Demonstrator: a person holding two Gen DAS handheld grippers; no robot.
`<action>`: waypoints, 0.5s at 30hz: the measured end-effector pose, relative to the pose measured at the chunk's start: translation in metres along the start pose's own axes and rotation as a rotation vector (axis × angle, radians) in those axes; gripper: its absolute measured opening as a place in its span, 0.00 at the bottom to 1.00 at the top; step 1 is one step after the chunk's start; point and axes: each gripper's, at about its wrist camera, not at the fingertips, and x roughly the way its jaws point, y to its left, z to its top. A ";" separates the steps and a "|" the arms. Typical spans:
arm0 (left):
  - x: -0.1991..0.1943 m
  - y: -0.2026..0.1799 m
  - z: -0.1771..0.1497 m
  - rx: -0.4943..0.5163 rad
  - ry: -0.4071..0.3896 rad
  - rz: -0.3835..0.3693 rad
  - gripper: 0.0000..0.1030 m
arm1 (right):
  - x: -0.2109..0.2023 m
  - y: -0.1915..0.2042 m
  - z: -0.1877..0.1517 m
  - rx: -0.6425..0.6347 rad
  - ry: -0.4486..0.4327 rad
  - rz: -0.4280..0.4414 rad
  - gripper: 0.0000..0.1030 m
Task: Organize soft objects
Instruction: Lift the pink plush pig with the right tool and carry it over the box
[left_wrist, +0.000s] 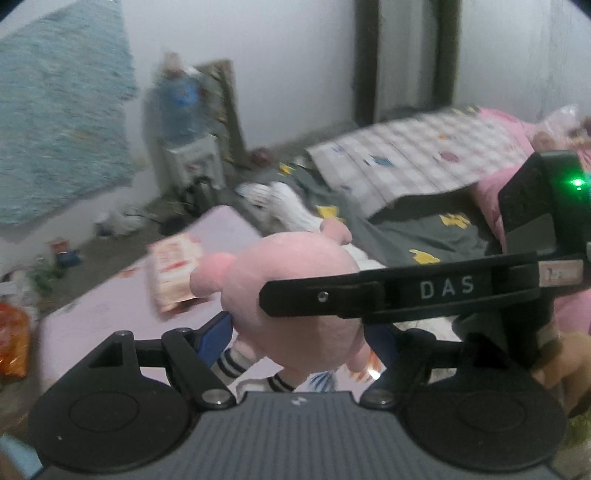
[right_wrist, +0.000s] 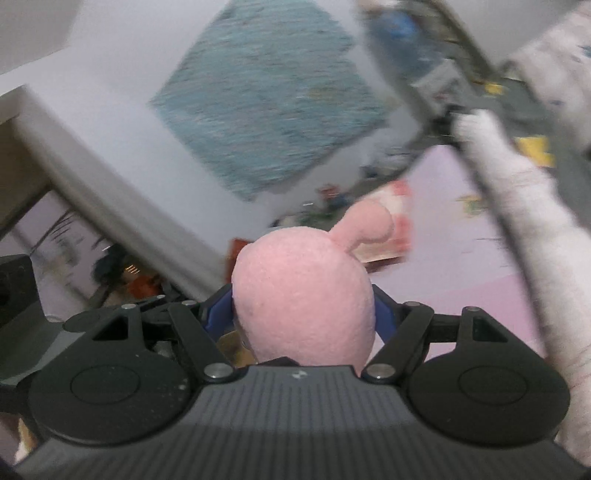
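Pink plush (left_wrist: 295, 295) clenched in both claws (left_wrist: 299, 332) (right_wrist: 303, 314); striped legs (left_wrist: 236, 363) only in left view.

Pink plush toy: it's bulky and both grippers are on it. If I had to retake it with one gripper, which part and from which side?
Grip the pink plush toy across its round body, coming from behind as the right gripper does now, blue pads on either flank. The body is the widest, firmest mass and fills the jaws; the thin ear and striped legs would probably flop or slip. The left gripper straddles it likewise.

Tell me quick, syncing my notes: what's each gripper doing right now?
Left gripper: closed on the pink plush toy.
Right gripper: closed on the same pink plush toy.
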 end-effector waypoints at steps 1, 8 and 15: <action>-0.018 0.007 -0.009 -0.017 -0.011 0.018 0.77 | 0.003 0.016 -0.005 -0.017 0.014 0.032 0.72; -0.123 0.062 -0.085 -0.188 -0.049 0.161 0.81 | 0.049 0.122 -0.054 -0.119 0.209 0.230 0.72; -0.154 0.124 -0.178 -0.423 0.003 0.216 0.81 | 0.129 0.194 -0.121 -0.200 0.518 0.302 0.73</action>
